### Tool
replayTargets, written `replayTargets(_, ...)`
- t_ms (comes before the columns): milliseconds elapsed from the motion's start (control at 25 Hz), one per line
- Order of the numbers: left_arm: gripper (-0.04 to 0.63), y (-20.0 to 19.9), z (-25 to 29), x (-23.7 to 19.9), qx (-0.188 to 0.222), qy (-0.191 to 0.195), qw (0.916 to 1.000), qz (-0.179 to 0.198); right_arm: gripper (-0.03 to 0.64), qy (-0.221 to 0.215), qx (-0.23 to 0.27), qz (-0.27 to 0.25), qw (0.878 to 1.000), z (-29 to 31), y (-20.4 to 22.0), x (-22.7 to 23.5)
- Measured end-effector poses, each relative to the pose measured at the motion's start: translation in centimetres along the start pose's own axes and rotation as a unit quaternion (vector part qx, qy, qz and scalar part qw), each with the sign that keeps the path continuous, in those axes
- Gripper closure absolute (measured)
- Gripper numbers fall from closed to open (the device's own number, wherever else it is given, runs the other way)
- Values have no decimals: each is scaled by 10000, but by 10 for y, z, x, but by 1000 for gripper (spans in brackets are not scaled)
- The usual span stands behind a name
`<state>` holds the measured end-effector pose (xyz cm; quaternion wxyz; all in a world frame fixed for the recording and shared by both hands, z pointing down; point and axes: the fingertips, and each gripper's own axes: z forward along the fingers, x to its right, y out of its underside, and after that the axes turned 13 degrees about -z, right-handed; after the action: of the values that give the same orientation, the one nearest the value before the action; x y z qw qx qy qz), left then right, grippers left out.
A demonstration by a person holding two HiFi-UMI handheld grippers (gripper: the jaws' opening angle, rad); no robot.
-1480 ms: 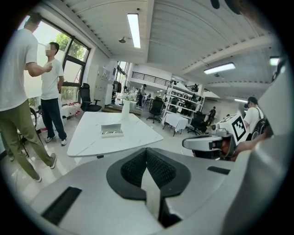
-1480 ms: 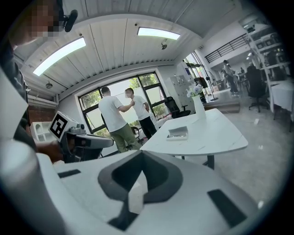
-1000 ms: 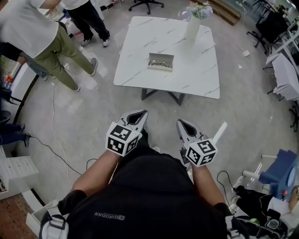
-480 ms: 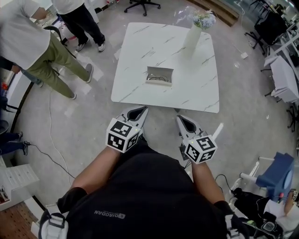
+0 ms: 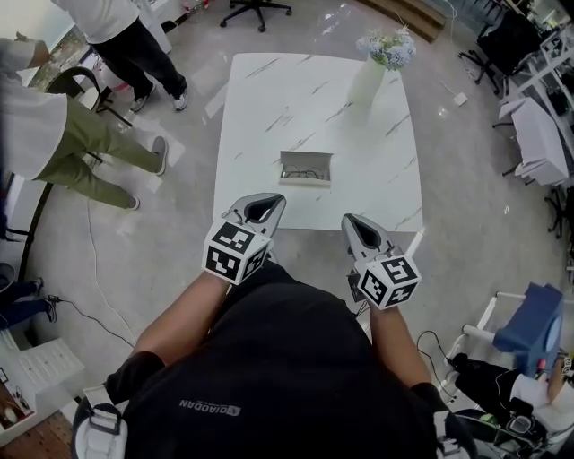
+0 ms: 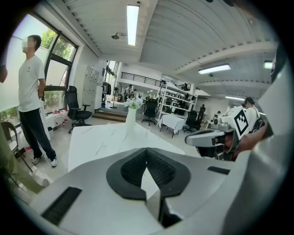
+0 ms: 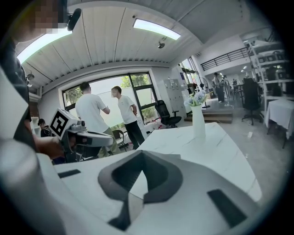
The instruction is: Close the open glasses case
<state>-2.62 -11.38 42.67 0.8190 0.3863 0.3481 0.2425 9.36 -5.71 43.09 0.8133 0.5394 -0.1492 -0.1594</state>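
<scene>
White marbled stone tops the counter, and the glasses case lies open on it, a little to your side of the middle, with a pair of spectacles inside. Bare stone surrounds the case on every side. The only other thing on the counter is a tall white vase of pale flowers, well apart at the far right corner.

You hold both tools low in front of you, arms bent, side by side and pointing at the counter. From your head, their tips show over its near edge. The left tool lines up short of the case, and its jaws meet at the tips with nothing between them. The right tool sits further to the right, its jaws likewise together and empty.

Grey polished floor runs all round the counter. Two people stand off its left side, near a window. An office chair stands beyond the far edge, and more desks and chairs line the right.
</scene>
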Motion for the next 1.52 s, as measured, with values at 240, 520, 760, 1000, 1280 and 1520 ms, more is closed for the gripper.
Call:
replayTargets(240, 592, -27, 15, -29, -49, 270, 9994, 231, 615, 278, 44, 28, 9996, 35, -18, 11)
replayTargets(520, 592, -38, 22, -60, -92, 448, 9986, 258, 615, 483, -24, 57, 9988, 61, -26, 9)
replayTargets(760, 592, -36, 23, -73, -70, 462, 9987, 190, 615, 483, -132, 155, 9986, 73, -25, 10)
replayTargets(1000, 592, -28, 25, -76, -2, 319, 9994, 110, 615, 362, -190, -130, 9991, 77, -25, 16)
replayTargets(1280, 592, -31, 35, -70, 113, -4, 9999, 36, 615, 40, -214, -338, 9992, 82, -28, 37)
replayTargets(1520, 592, -37, 48, -57, 223, -276, 9994, -39, 615, -308, -219, -507, 9980, 83, -32, 59)
